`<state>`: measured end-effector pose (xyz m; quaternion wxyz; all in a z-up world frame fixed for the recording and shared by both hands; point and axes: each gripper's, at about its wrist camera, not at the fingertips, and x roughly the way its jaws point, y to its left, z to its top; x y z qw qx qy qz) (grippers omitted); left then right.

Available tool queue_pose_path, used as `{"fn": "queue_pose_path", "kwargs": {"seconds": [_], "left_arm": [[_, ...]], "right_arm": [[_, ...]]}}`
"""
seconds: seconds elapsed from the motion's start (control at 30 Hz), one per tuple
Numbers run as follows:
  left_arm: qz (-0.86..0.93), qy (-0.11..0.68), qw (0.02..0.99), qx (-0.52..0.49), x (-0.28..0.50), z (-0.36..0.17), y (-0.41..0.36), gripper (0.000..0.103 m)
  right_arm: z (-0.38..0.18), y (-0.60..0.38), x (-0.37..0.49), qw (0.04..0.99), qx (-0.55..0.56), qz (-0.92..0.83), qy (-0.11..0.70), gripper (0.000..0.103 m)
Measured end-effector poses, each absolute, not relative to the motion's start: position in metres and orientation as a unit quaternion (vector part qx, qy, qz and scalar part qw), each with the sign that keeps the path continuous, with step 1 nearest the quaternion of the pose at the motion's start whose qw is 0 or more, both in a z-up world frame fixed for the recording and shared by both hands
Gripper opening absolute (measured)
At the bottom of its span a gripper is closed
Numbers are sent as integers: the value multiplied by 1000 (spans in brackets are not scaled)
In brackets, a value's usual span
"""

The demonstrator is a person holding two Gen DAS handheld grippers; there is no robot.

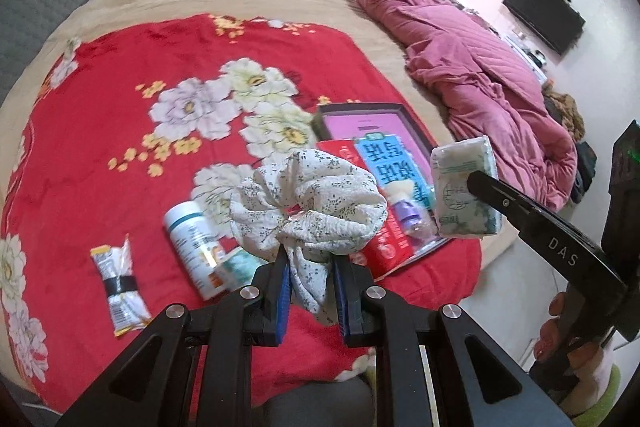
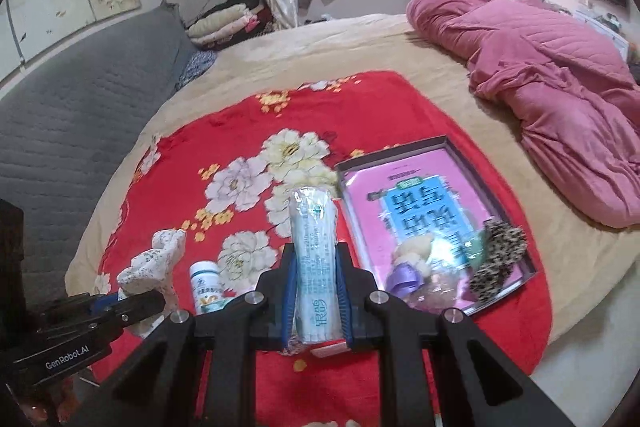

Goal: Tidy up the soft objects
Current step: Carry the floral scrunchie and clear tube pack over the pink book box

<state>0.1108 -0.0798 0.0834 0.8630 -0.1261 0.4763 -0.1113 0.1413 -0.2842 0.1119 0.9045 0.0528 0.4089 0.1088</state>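
**Figure: Sorting in progress — two soft items lifted, tray partly filled**

Left wrist view: the left gripper is clamped on a white floral fabric scrunchie, gathered and ruffled, held at frame centre above the red plush blanket with printed peonies. At right centre, the right gripper pinches a soft plastic-wrapped tissue pack, pillow-shaped and crinkled.

Right wrist view: the same pack stands upright between the closed jaws at lower centre. The shallow dark-rimmed tray with a pink printed liner, at centre right, already contains a leopard-print fabric scrunchie, a cream plush piece with a purple ribbon and a glossy clear wrapper.

Judged progress: roughly midway; both held items appear bound for the tray.

Lying on the blanket, lower left of the left view: a rigid white cylindrical bottle, a crinkled foil sachet banded in black, and a small teal packet, whose softness cannot be told.
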Motion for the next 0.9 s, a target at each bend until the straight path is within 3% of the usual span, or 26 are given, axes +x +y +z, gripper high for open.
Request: {"fn": "queue_pose_path", "kwargs": {"seconds": [0.9], "left_arm": [[-225, 503, 833, -58, 177, 76, -237, 19]], "right_arm": [[116, -426, 150, 913, 112, 0, 392, 19]]}}
